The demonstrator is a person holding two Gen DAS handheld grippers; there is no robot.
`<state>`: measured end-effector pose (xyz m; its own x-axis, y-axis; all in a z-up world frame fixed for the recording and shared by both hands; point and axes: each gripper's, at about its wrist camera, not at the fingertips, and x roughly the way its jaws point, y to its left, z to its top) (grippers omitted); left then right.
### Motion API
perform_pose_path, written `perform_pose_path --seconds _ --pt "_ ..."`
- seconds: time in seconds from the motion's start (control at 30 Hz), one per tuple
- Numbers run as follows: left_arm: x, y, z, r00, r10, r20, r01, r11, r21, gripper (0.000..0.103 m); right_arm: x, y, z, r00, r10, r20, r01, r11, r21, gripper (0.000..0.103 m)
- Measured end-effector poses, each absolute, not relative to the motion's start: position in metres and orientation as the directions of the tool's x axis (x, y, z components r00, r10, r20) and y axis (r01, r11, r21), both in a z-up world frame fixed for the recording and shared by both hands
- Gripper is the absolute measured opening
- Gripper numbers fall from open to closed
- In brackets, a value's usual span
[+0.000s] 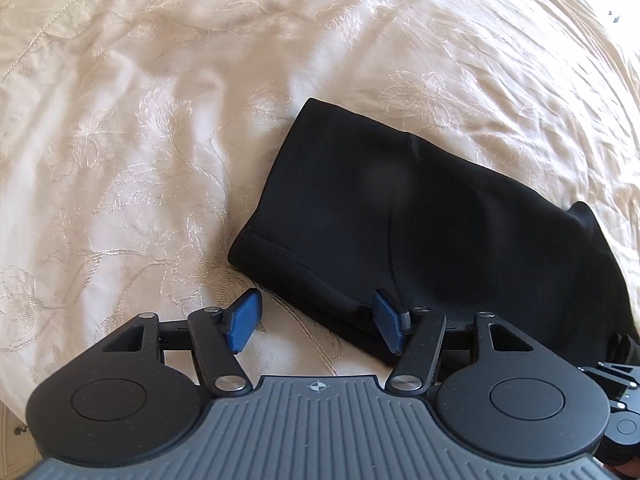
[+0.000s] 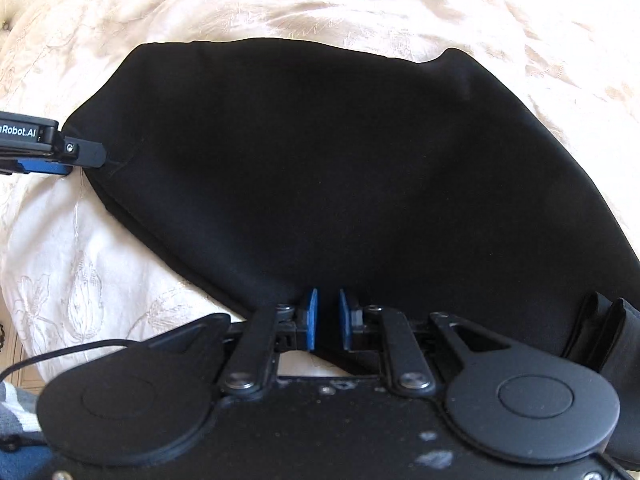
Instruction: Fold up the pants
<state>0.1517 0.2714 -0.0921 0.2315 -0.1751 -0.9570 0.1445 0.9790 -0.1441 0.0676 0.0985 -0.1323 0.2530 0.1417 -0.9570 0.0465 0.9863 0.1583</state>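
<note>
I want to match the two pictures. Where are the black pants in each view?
Left wrist view: the black pants lie folded right of centre, reaching the right edge.
Right wrist view: the black pants fill the middle, wide across the picture.
Shared landmark: the cream embroidered bedcover under them.

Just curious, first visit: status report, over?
Left gripper open, empty. Right gripper nearly closed at pants edge, grip unclear. Folded flat on bedspread. Nothing blocking.
</note>
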Motion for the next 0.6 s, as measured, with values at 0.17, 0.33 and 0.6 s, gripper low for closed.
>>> perform_pose_path --seconds 0.17,0.33,0.6 --pt "0.16 0.282 -0.109 0.208 -0.231 -0.95 0.079 0.973 -0.219 0.072 0.074 0.098 -0.133 0.253 0.146 -0.957 0.048 0.986 0.163 0.015" --pt "0.164 0.279 -0.122 0.211 -0.263 -0.942 0.07 0.965 -0.253 0.091 0.077 0.094 -0.134 0.246 0.147 -0.958 0.062 0.984 0.167 0.015" --pt "0.168 0.259 -0.123 0.211 -0.193 -0.958 0.071 0.981 -0.182 0.088 0.074 0.089 -0.134 0.256 0.147 -0.955 0.084 0.981 0.174 0.015"
